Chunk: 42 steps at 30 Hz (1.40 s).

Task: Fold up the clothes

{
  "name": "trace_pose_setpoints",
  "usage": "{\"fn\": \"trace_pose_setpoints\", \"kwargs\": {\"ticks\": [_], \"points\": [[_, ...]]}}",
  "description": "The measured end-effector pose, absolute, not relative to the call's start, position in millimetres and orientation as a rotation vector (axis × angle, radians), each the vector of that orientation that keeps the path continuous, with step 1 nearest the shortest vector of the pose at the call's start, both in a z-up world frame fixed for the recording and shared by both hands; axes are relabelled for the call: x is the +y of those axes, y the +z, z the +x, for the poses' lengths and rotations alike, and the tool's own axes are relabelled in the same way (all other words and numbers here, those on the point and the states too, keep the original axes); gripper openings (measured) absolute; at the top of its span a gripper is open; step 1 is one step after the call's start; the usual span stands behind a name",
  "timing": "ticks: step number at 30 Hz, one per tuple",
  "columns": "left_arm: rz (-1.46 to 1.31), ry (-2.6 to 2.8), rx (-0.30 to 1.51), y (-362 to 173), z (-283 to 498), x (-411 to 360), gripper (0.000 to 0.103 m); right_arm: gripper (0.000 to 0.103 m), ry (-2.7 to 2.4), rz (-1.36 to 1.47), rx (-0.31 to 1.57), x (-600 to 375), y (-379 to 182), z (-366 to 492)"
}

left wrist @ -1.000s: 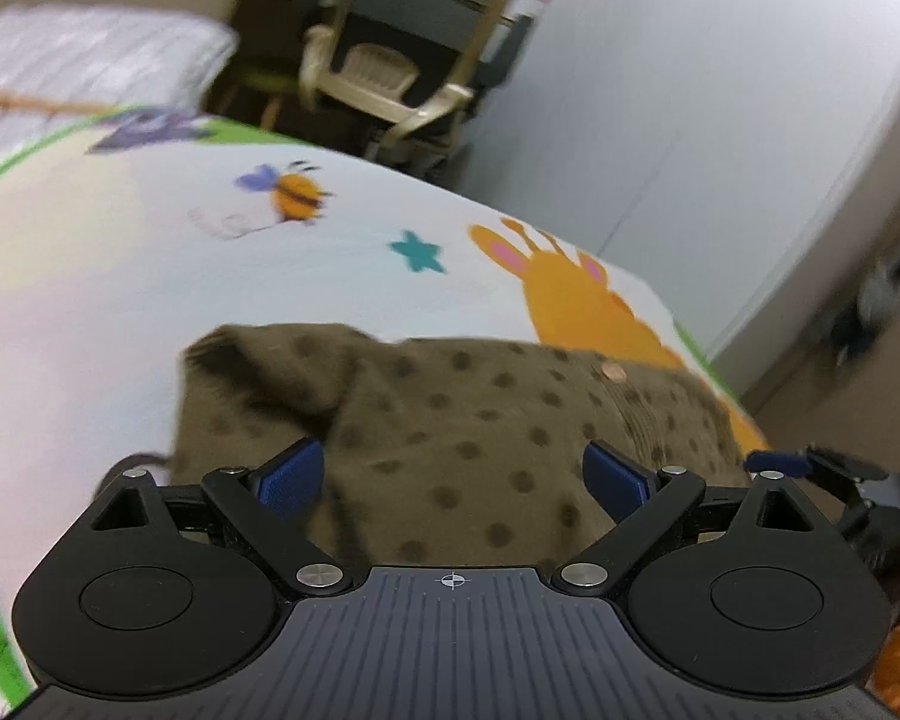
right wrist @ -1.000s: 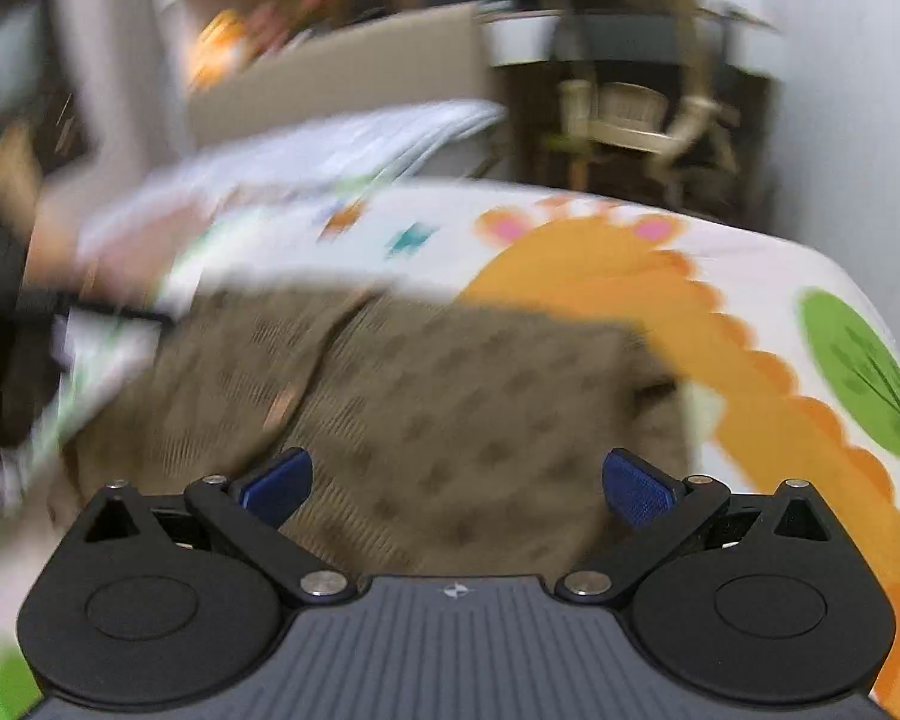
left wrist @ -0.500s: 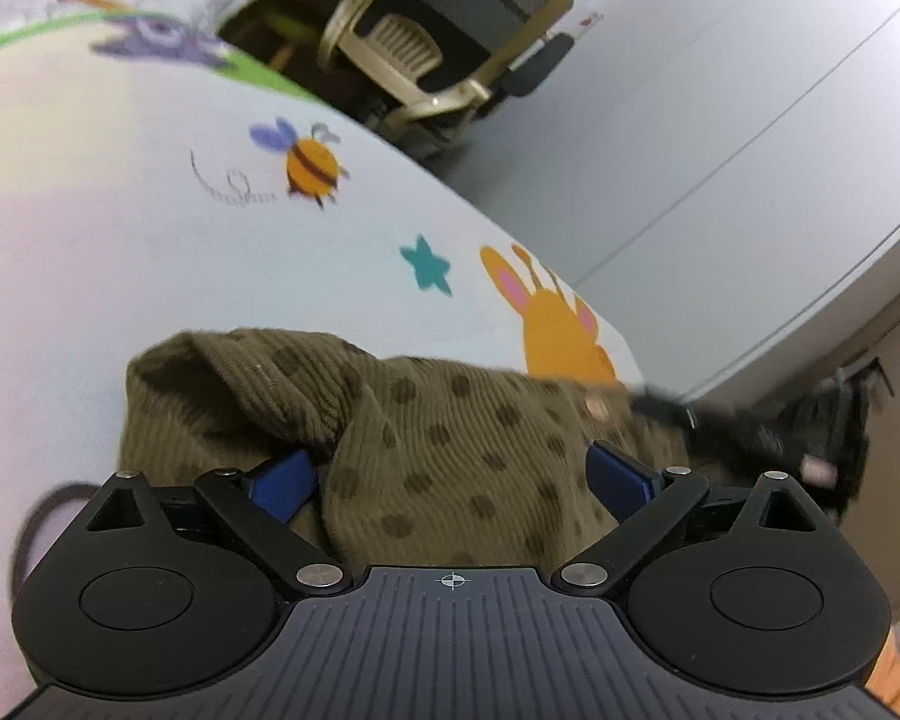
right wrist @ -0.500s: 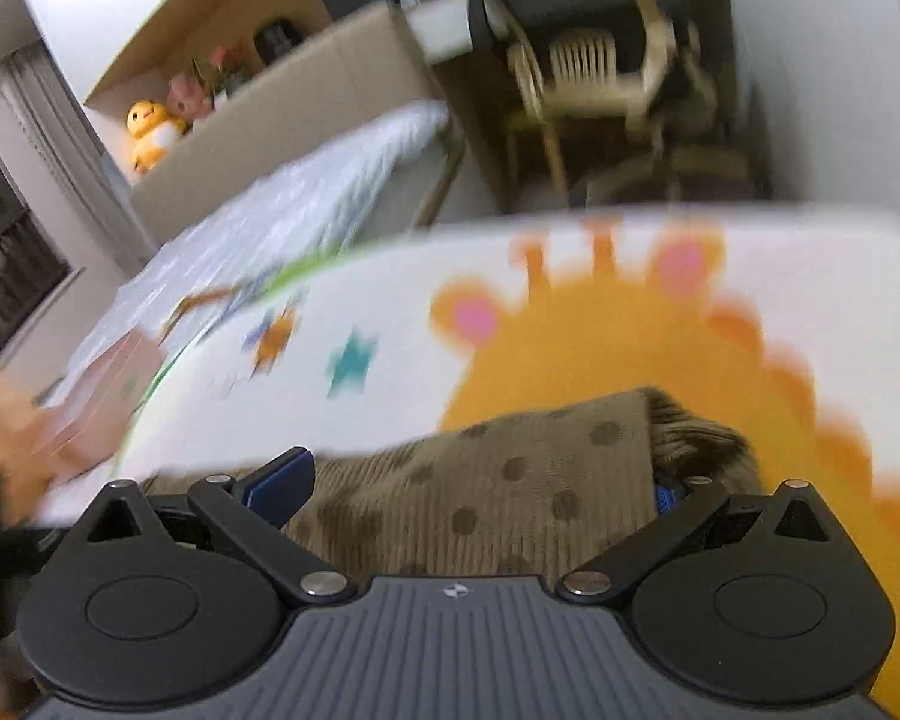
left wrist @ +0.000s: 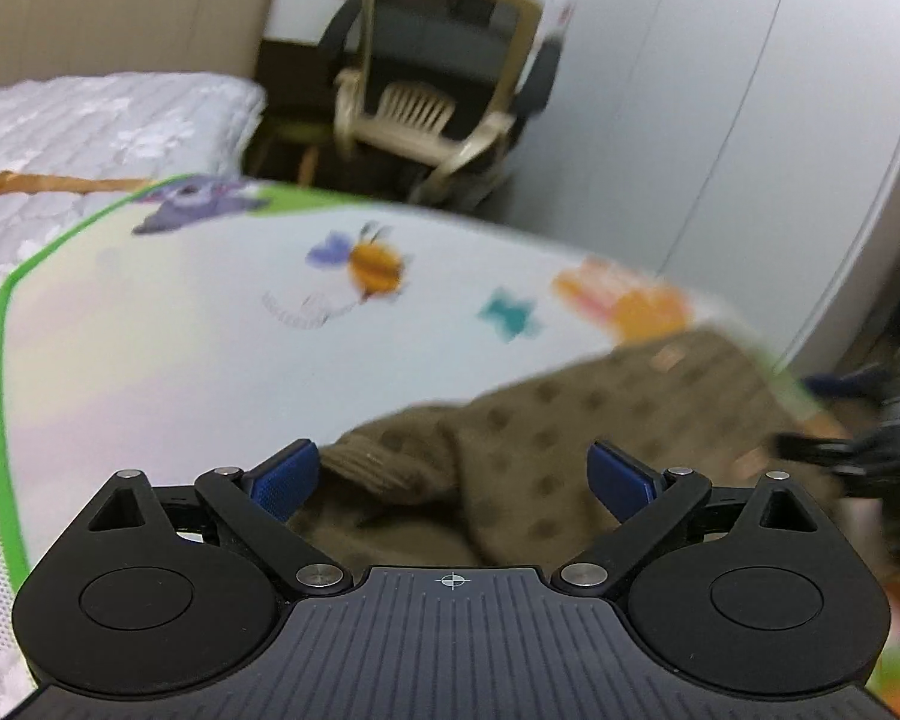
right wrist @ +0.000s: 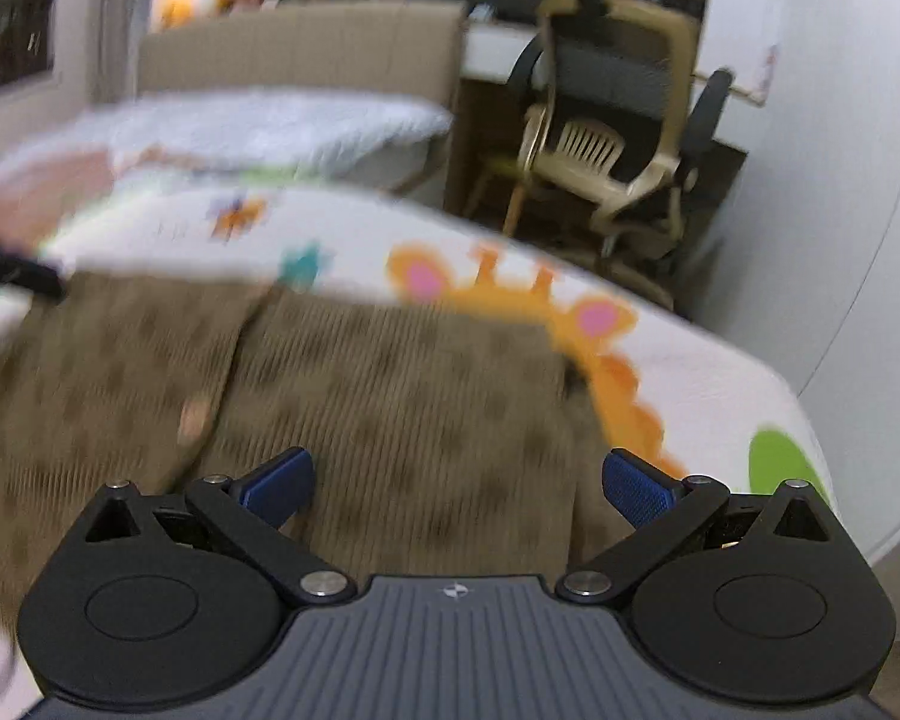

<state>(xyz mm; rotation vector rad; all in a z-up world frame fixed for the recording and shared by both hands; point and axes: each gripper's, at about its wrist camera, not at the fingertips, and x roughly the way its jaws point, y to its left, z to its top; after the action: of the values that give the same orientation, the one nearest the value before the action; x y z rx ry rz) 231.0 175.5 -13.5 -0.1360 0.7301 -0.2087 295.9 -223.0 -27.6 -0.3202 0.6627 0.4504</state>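
An olive-brown knitted cardigan with dark dots (left wrist: pixel 570 420) lies on a white play mat with cartoon animals (left wrist: pixel 210 348). My left gripper (left wrist: pixel 453 477) is open just above the garment's rolled left edge, nothing between its blue pads. In the right wrist view the cardigan (right wrist: pixel 390 396) lies flat with a button (right wrist: pixel 193 420) on its front band. My right gripper (right wrist: pixel 457 483) is open over the garment's right half. The other gripper shows blurred at the right edge of the left wrist view (left wrist: pixel 858 450).
A beige office chair (left wrist: pixel 444 96) stands beyond the mat's far edge, also in the right wrist view (right wrist: pixel 606 138). A bed with a white quilt (left wrist: pixel 102 120) lies at the far left. A white wardrobe wall (left wrist: pixel 720 138) runs along the right.
Both grippers have pulled back and swung; the right one has risen from the garment's edge, so more of the cardigan shows. Both stay open. The views are motion-blurred.
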Motion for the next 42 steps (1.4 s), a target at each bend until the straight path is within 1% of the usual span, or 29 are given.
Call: {"fn": "trace_pose_setpoints", "kwargs": {"ticks": [2,6,7,9,12,17,19,20,22,23,24,26,28,30,34,36,39,42], "points": [[-0.097,-0.122,0.730,-16,232,180,0.100,0.103,0.446,-0.352,0.688,-232,-39,283],[-0.116,-0.019,0.705,-11,215,213,0.099,0.103,0.406,-0.282,0.714,-264,-35,265],[-0.122,-0.003,0.700,-10,211,220,0.099,0.103,0.390,-0.283,0.703,-269,-34,261],[-0.225,-0.071,0.710,-9,198,232,0.099,0.103,0.389,-0.300,0.668,-271,-32,249],[-0.357,-0.163,0.731,-14,172,230,0.099,0.103,0.439,-0.307,0.610,-263,-27,233],[-0.375,-0.146,0.749,-17,128,203,0.098,0.103,0.592,-0.323,0.511,-228,-13,208],[-0.401,-0.147,0.752,-19,114,197,0.094,0.103,0.654,-0.324,0.486,-210,-11,201],[-0.415,-0.148,0.754,-21,108,193,0.090,0.103,0.685,-0.318,0.481,-200,-12,198],[-0.414,-0.140,0.742,-22,102,187,0.088,0.103,0.748,-0.307,0.471,-182,-13,192],[-0.419,-0.139,0.739,-23,100,184,0.083,0.103,0.777,-0.301,0.467,-172,-14,190],[-0.447,-0.145,0.738,-24,98,184,0.072,0.103,0.797,-0.299,0.472,-165,-16,188],[-0.516,-0.170,0.743,-26,96,183,0.059,0.103,0.820,-0.306,0.493,-151,-23,187],[-0.522,-0.176,0.736,-27,94,178,0.055,0.103,0.822,-0.325,0.516,-142,-31,187],[-0.534,-0.190,0.729,-26,92,177,0.042,0.103,0.821,-0.347,0.530,-138,-36,185],[-0.612,-0.237,0.709,-20,96,181,0.042,0.103,0.899,-0.456,0.413,-131,-29,154],[-0.611,-0.256,0.704,-17,100,176,0.043,0.103,0.956,-0.527,0.368,-118,-32,139],[-0.620,-0.265,0.714,-17,106,171,0.045,0.103,0.976,-0.621,0.365,-93,-42,134],[-0.623,-0.261,0.721,-19,110,169,0.046,0.103,0.956,-0.608,0.393,-76,-44,145]]}}
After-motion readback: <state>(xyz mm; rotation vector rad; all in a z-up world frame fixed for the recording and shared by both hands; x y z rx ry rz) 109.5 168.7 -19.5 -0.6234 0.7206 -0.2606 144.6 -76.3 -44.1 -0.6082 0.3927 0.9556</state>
